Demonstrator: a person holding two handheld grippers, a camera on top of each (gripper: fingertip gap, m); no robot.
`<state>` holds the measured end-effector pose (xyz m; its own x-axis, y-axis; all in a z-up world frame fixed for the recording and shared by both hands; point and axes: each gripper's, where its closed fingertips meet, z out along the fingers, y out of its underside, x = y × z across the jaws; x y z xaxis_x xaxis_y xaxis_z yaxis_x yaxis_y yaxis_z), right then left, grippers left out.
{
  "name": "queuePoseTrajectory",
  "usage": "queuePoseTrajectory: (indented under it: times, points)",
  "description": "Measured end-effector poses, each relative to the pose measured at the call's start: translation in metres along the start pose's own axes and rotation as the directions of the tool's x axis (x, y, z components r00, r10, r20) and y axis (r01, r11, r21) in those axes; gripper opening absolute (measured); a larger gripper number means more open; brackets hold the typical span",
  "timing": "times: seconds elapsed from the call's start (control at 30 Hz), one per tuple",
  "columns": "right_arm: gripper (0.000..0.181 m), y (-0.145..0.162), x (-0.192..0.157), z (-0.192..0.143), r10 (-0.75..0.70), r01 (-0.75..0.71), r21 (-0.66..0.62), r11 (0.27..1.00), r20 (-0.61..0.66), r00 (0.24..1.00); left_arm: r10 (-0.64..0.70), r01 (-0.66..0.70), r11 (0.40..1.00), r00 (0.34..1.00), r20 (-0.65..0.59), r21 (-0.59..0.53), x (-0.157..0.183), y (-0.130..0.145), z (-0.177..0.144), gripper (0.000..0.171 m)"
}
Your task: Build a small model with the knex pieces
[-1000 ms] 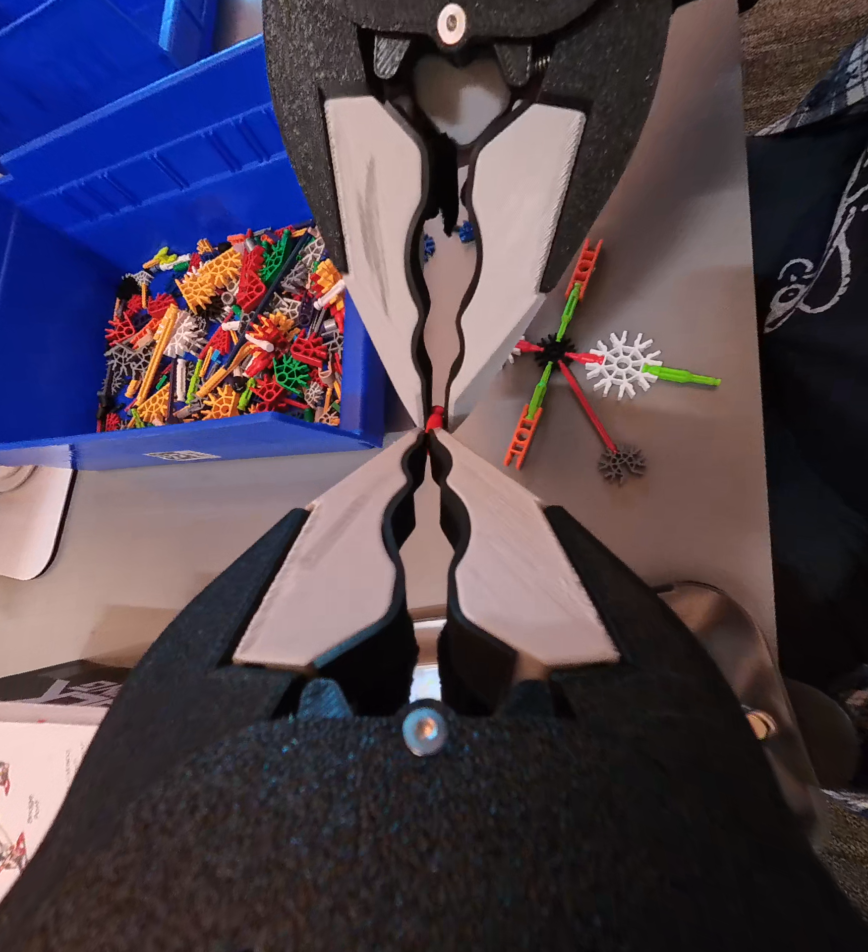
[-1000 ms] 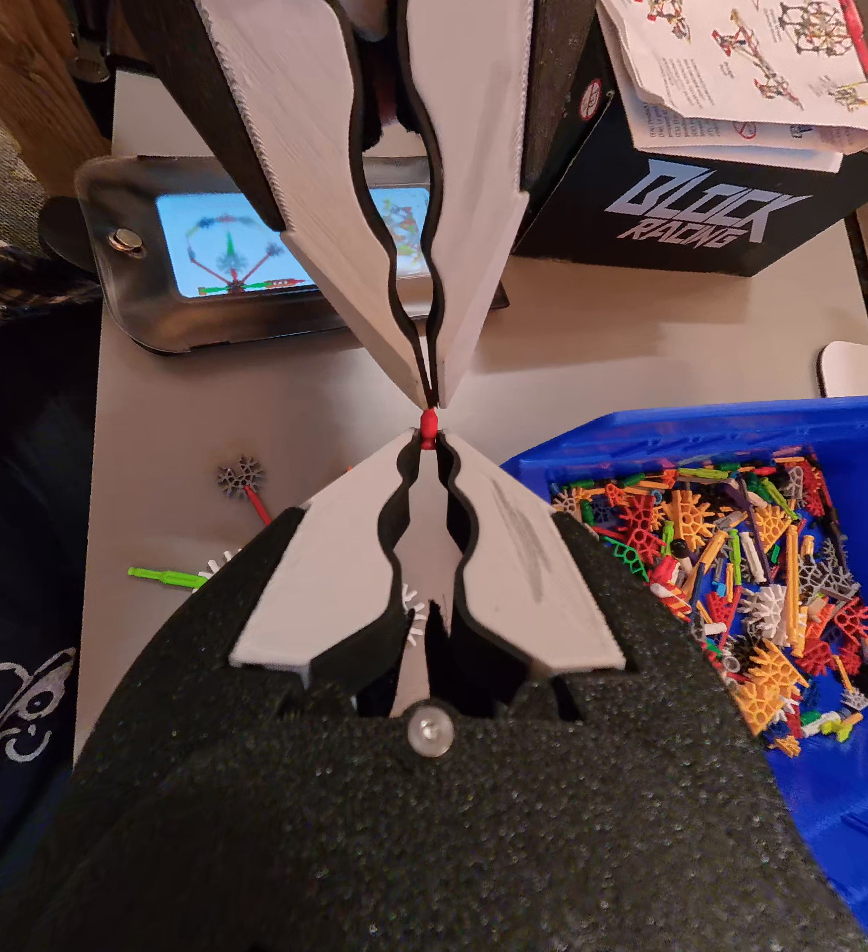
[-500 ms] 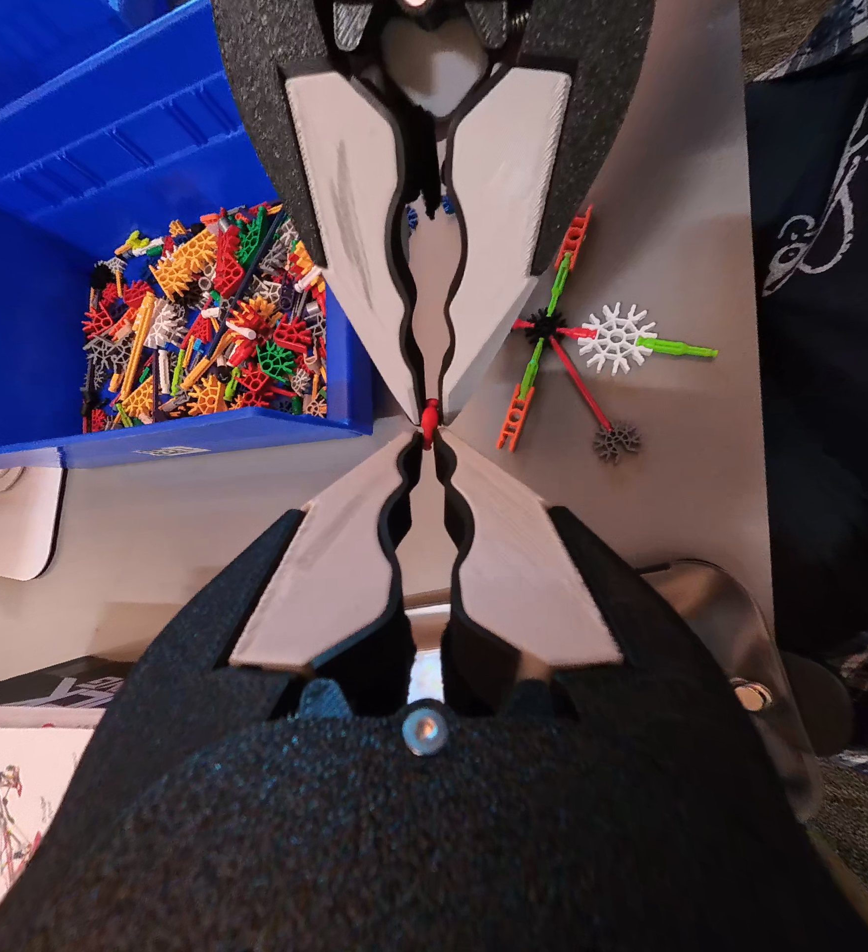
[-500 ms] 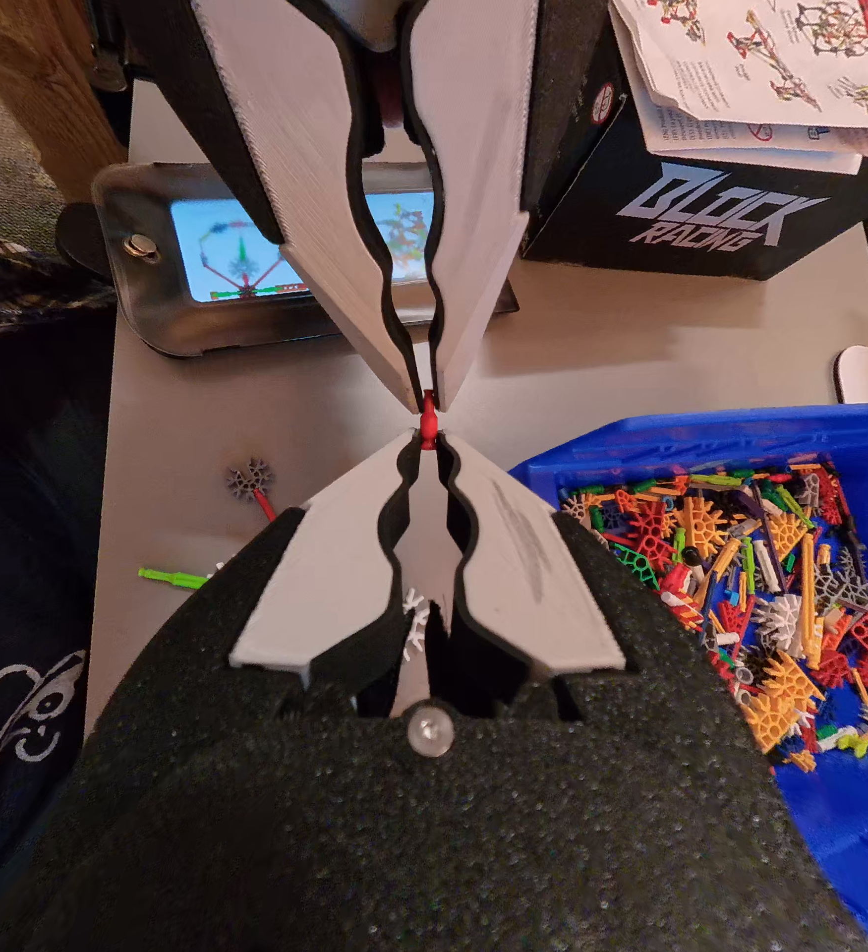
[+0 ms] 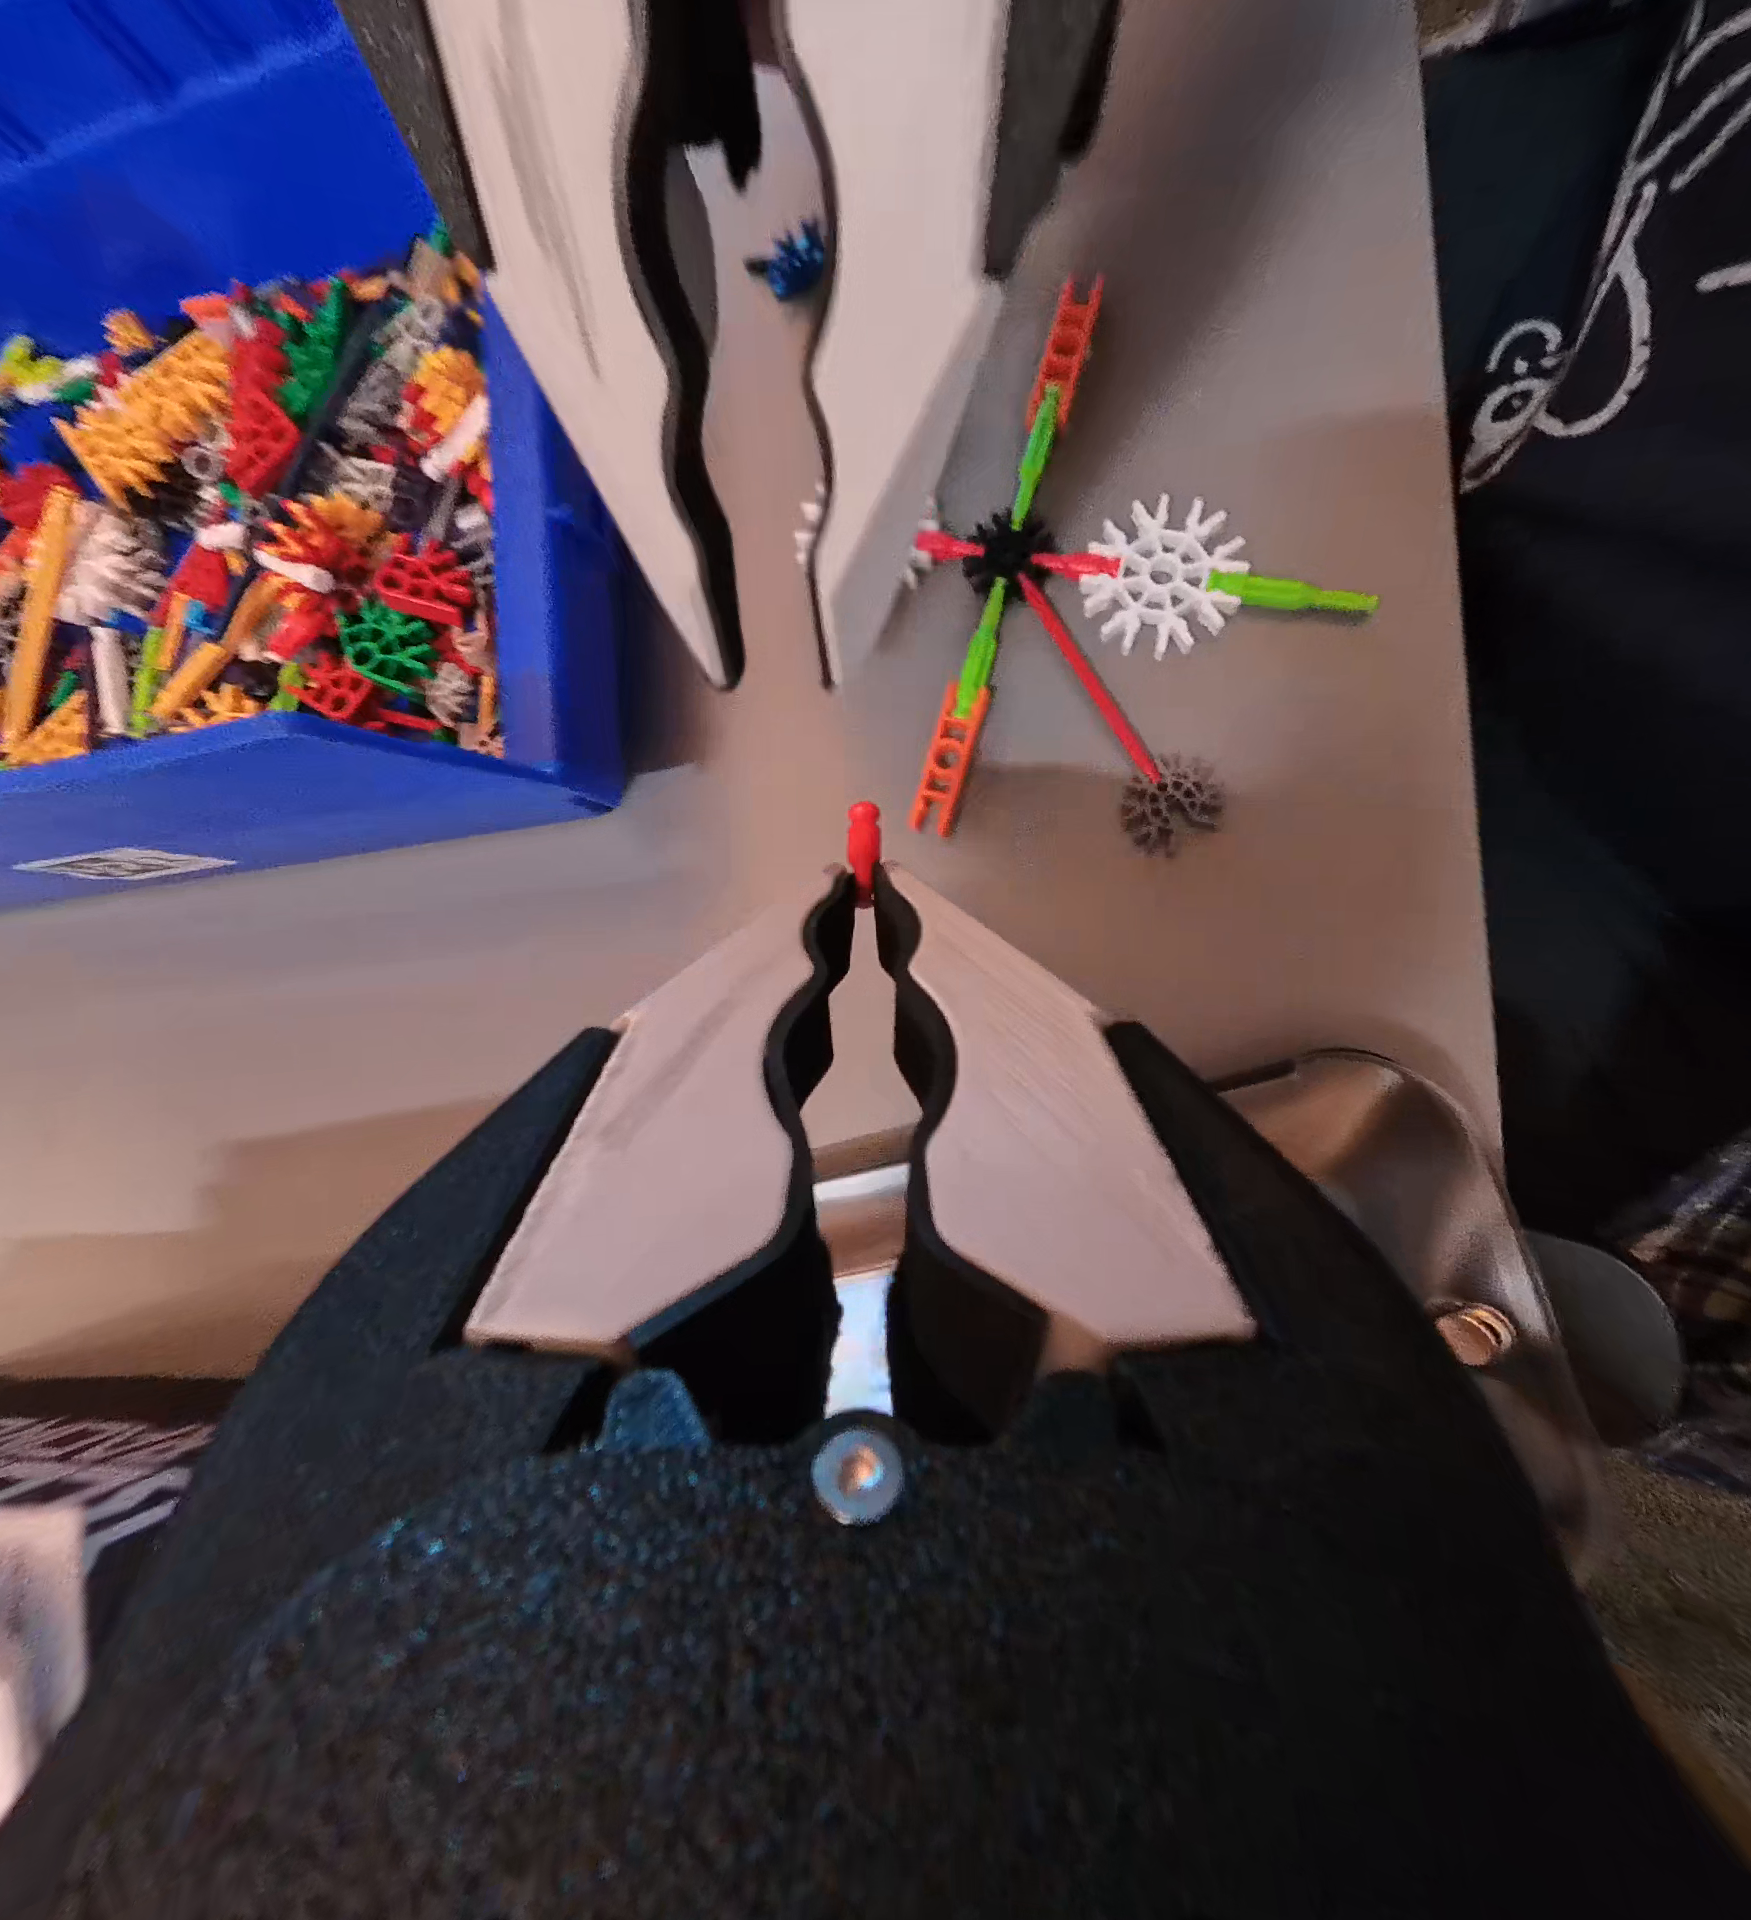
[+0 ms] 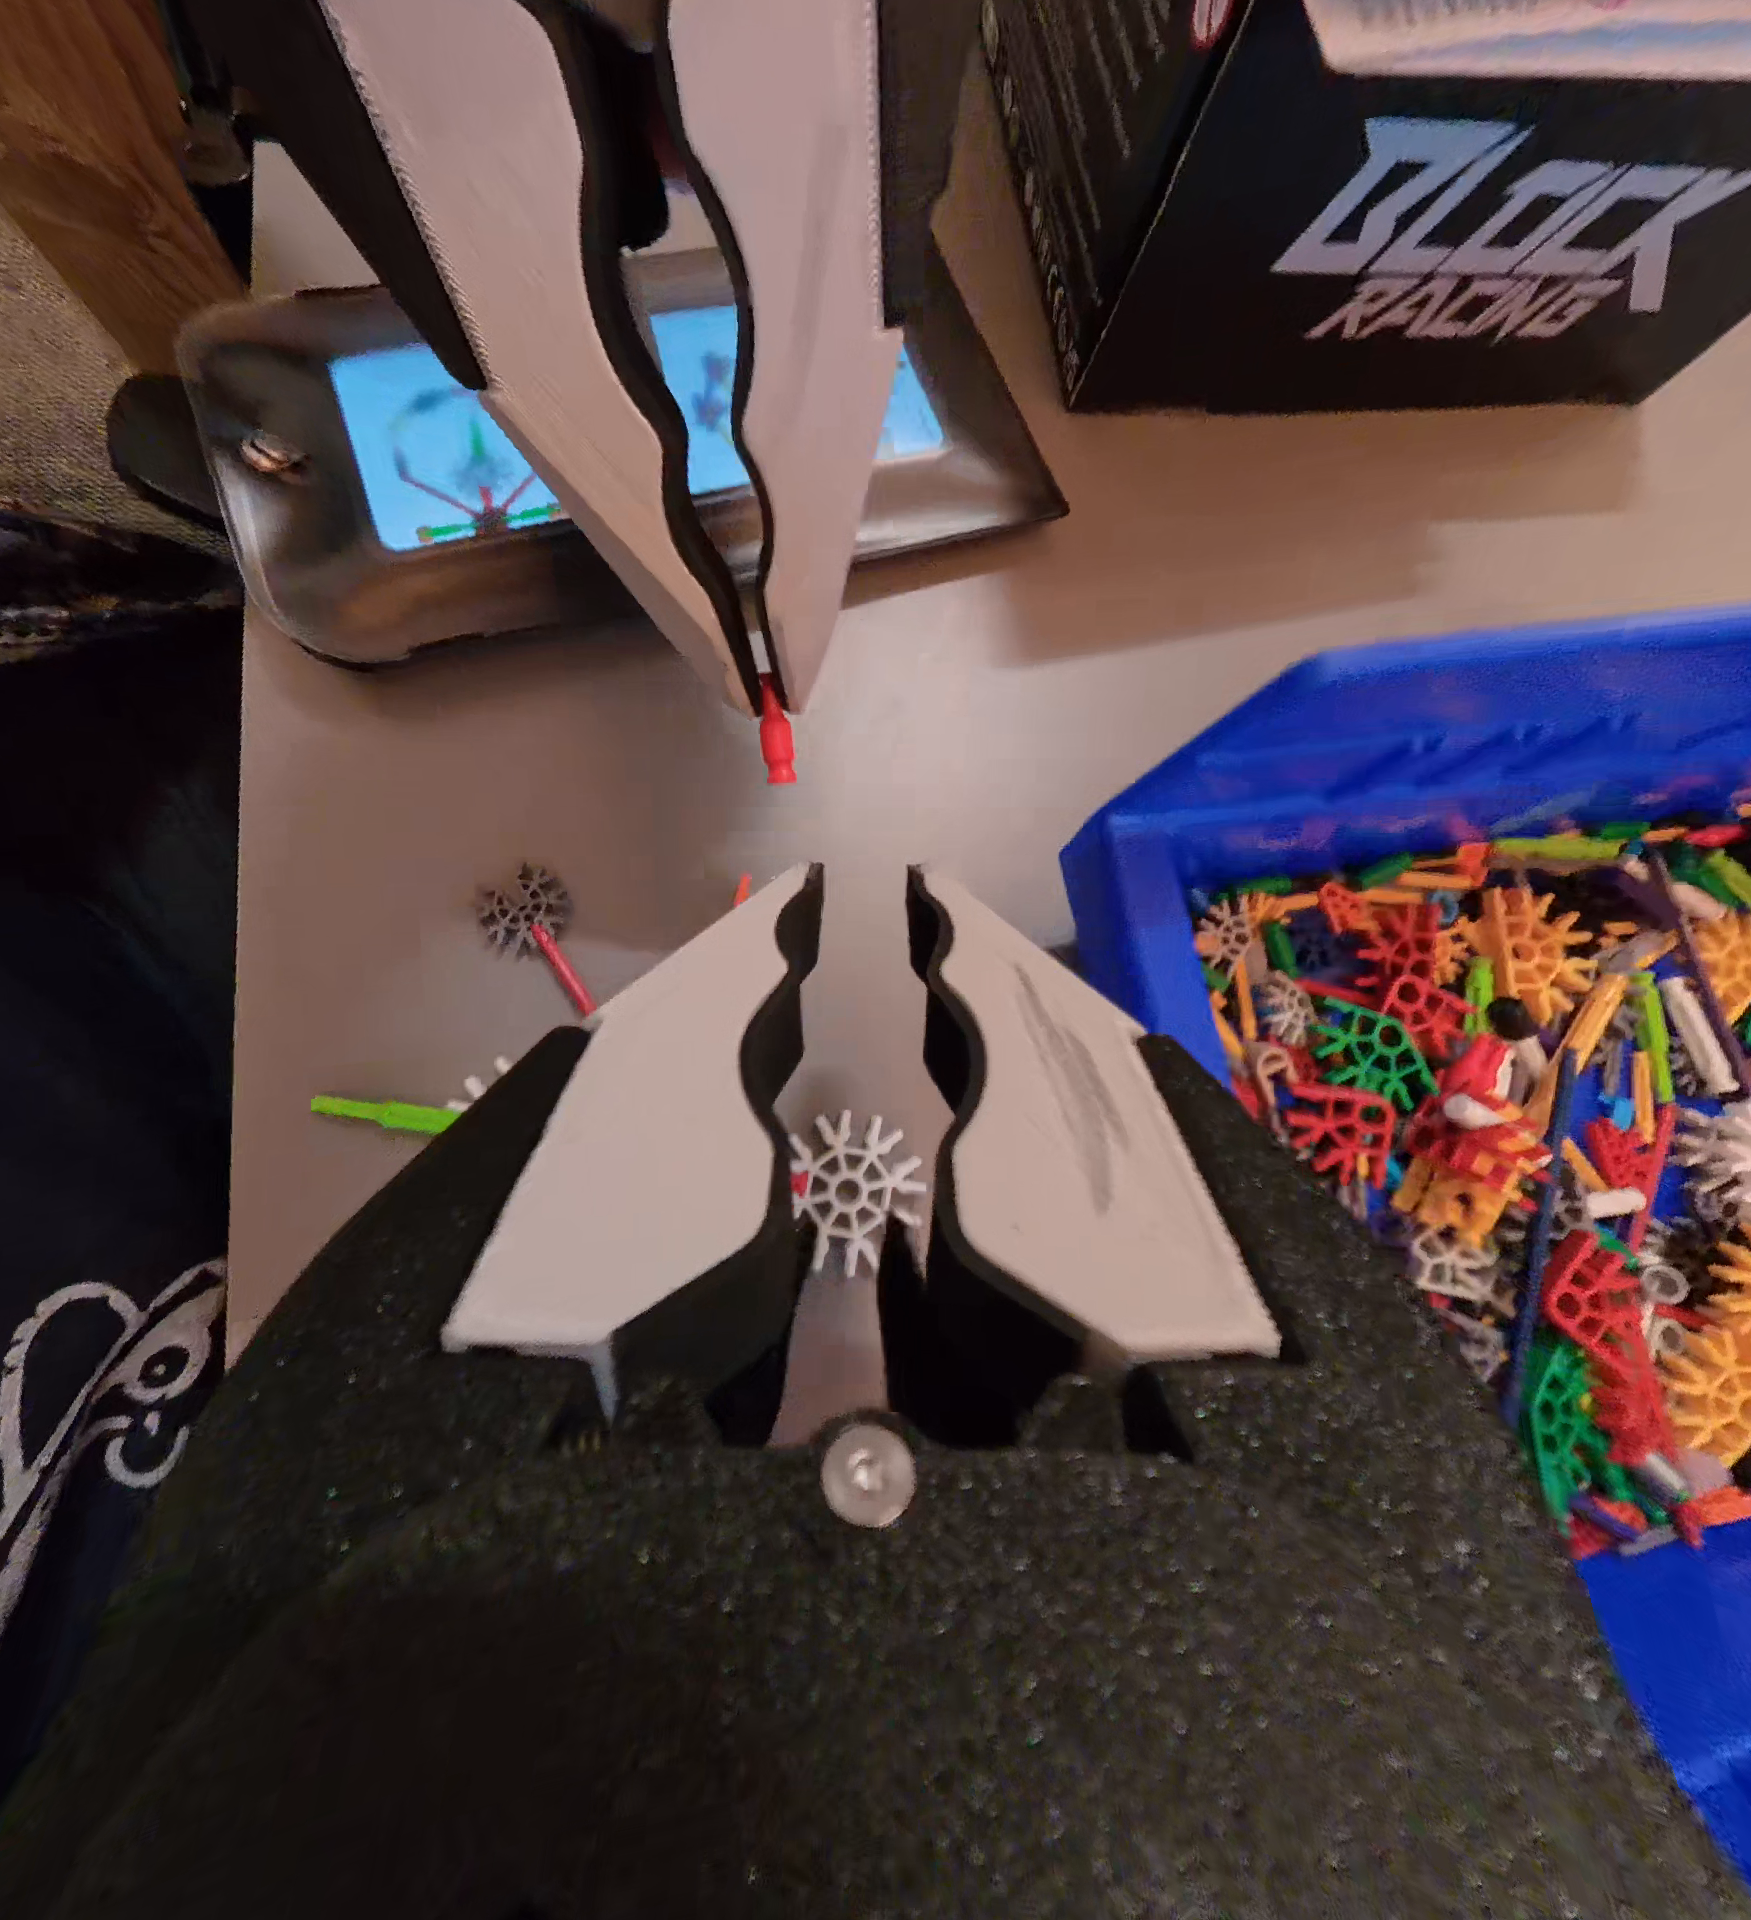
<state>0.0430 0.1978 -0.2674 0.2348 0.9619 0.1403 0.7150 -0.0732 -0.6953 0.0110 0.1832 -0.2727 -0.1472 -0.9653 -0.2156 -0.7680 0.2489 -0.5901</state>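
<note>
My left gripper [image 5: 860,883] is shut on a short red rod [image 5: 862,831], whose free end points forward. My right gripper [image 5: 777,681] faces it a little way off, open and empty. In the right wrist view the right gripper [image 6: 863,878] is open and the left gripper [image 6: 769,701] holds the red rod [image 6: 775,746] just beyond it. On the table lies a flat spoked assembly with a black hub [image 5: 1006,556], green and red rods, orange ladder pieces, a white snowflake connector [image 5: 1157,577] and a grey connector [image 5: 1170,802]. Another white connector [image 6: 855,1184] shows between the right fingers.
A blue bin [image 5: 227,790] full of mixed coloured pieces stands at the left; it also shows in the right wrist view [image 6: 1473,686]. A black box [image 6: 1370,260] and a lit screen in a metal holder [image 6: 414,488] sit behind. A person's dark clothing [image 5: 1629,520] borders the table edge. My right fingertips sit around 4 centimetres from my left ones. From the left gripper's tips to the grey connector [image 5: 1170,802] is close to 8 centimetres. It turns up in the right wrist view [image 6: 518,912] as well.
Both grippers were pinching the red rod tip to tip. The right gripper has opened and let go, and the two have drawn apart. The left gripper keeps the rod.
</note>
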Motion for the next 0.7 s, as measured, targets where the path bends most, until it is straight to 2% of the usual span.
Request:
queuePoseTrajectory:
  times: [0.2,0.7]
  points:
    - [0.001,0.019,-0.012,0.003,0.015,-0.015,-0.016,1.0,0.032,0.999,0.02,-0.021,1.0,0.996,-0.087,-0.008,0.013,0.002,0.019,0.002]
    - [0.0,0.021,-0.026,0.033,0.013,-0.01,-0.029,1.0,0.077,0.997,0.016,-0.023,0.999,0.989,-0.147,-0.043,0.014,0.014,0.041,0.002]
